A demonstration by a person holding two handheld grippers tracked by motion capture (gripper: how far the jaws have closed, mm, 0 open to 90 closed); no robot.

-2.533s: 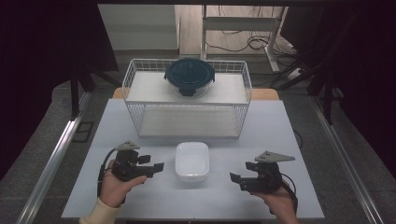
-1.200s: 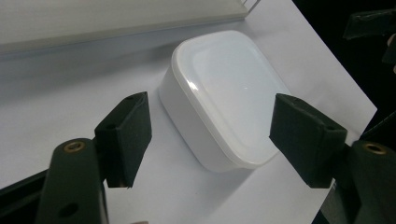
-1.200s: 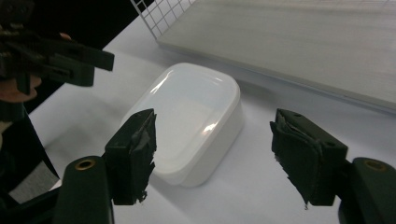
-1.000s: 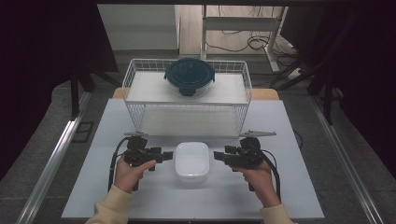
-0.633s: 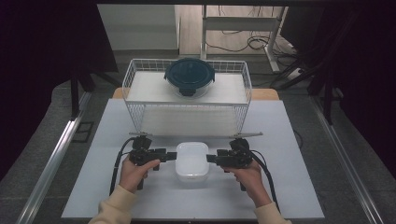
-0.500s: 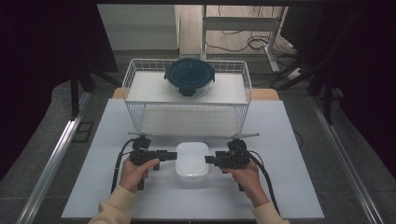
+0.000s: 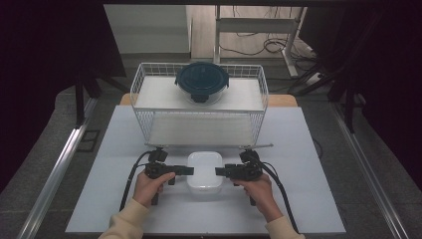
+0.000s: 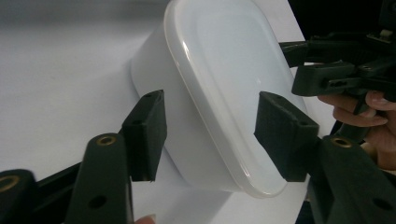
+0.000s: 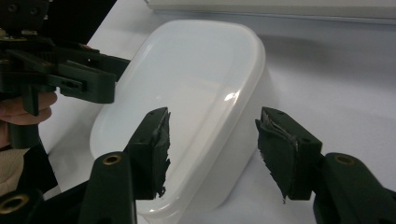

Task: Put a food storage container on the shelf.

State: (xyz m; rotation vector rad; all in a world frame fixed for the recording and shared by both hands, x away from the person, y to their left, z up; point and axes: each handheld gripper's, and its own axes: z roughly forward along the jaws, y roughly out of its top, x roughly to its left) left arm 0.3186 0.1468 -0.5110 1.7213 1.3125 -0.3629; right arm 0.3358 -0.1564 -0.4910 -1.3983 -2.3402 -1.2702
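A white lidded rectangular container sits on the white table, in front of the wire basket. My left gripper points at its left end and my right gripper at its right end, tips at the rim. In the left gripper view, the jaws of my left gripper straddle the container's edge with gaps on both sides. The right gripper view shows my right gripper likewise around the container. Both pairs of jaws have just been closing, and the pads do not press.
A white wire basket stands behind the container, holding a round glass bowl with a dark blue lid. The basket's front lies just beyond both grippers. A metal rail runs along the floor to the left of the table.
Both hands came in from the table's sides to the container's two ends and sank lower. Their jaws stand narrower than a second ago.
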